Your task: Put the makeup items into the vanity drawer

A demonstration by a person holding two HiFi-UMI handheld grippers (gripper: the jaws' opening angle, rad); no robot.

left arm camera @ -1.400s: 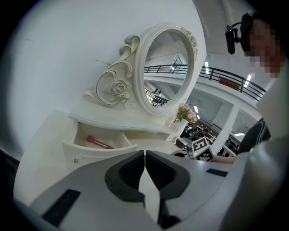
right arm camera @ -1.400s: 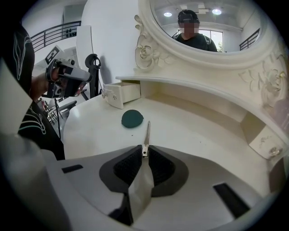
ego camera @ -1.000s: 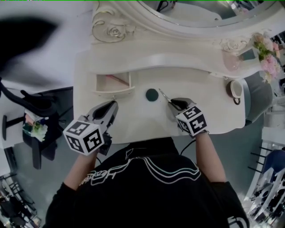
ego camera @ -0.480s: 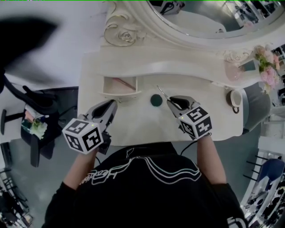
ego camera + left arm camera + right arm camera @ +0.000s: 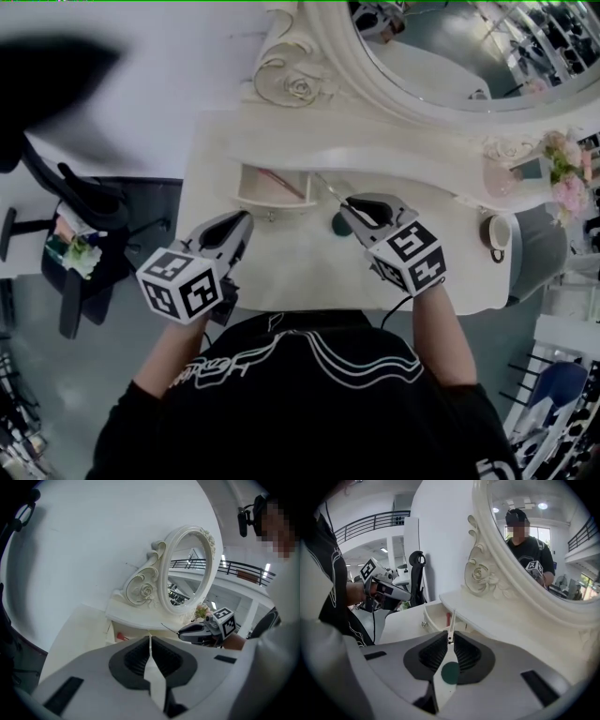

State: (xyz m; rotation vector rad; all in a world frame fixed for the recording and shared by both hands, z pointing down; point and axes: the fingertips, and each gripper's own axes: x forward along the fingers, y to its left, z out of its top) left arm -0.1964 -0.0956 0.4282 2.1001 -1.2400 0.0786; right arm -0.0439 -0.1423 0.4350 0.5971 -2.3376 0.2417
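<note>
The right gripper [image 5: 347, 204] is clamped on a thin metal tool [image 5: 328, 190], near the open drawer [image 5: 272, 200], where a red item [image 5: 281, 181] already lies. A round green item [image 5: 342, 223] is left on the table [image 5: 291, 272]. The left gripper [image 5: 239, 225] has its jaws together, with nothing in them.

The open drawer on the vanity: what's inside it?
One slim red stick-like item lies in the drawer. The drawer's back part runs under the shelf above it, so anything lying there is hidden.

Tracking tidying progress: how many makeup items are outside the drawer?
2: a thin metal tool clamped in the right gripper, and a dark round compact on the vanity top below it. Others may be hidden.
</note>
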